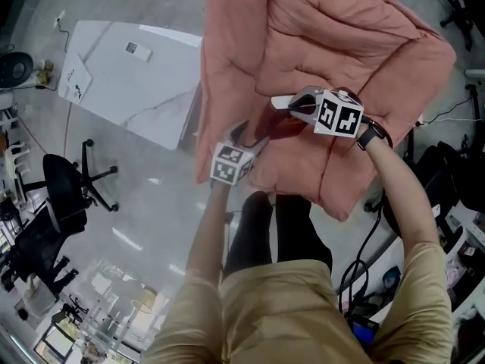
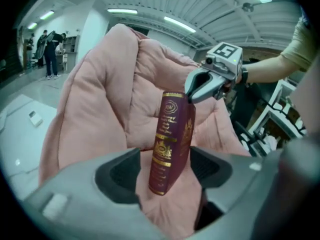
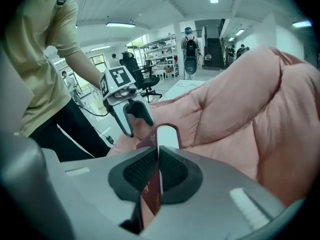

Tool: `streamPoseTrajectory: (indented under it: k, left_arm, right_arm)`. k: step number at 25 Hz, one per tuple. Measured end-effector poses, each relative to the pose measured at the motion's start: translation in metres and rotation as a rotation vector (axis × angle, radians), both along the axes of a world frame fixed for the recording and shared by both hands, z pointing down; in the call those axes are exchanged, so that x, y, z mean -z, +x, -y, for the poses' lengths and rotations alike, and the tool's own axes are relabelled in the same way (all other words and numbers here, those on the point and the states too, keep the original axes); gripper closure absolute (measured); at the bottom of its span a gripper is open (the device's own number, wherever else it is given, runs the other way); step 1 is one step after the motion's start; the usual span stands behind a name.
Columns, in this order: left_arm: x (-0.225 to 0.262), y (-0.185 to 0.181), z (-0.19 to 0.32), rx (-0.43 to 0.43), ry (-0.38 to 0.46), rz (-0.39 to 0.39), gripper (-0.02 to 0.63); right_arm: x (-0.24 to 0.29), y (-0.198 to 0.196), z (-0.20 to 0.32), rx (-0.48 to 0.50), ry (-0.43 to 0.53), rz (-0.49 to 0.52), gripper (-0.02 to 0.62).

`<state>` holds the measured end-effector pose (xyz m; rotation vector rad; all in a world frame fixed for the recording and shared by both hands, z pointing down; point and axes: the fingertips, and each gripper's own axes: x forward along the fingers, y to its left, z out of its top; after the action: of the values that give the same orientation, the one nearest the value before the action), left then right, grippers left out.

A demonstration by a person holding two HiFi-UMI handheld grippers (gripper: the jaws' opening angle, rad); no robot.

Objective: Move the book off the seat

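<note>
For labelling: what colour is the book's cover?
The book is maroon with gold print, clearest in the left gripper view.

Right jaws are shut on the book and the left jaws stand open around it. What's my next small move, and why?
Probably draw the left gripper back, clear of the book. Its jaws stand apart and press on neither cover, while the right gripper is clamped on the book's top end and holds it upright over the pink seat. With the left out of the way, the right alone could likely carry the book off.
</note>
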<state>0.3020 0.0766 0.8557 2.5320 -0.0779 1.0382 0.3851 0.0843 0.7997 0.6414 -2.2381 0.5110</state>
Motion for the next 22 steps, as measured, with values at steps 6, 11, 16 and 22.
streamPoseTrajectory:
  k: [6, 11, 16, 22]
  left_arm:
    - [0.059, 0.020, -0.011, -0.176, 0.046, -0.063, 0.291]
    - [0.112, 0.024, -0.018, -0.233, 0.060, -0.119, 0.299]
    - [0.185, 0.027, -0.012, -0.238, 0.061, -0.246, 0.376]
    - [0.276, 0.006, -0.004, -0.209, 0.028, -0.334, 0.382]
  right_arm:
    - [0.084, -0.004, -0.004, 0.064, 0.030, -0.100, 0.578]
    - [0.162, -0.022, -0.009, 0.128, 0.087, -0.160, 0.580]
    - [0.235, -0.036, 0.000, 0.147, 0.160, -0.211, 0.580]
    - [0.321, -0.059, 0.012, 0.154, 0.263, -0.256, 0.574]
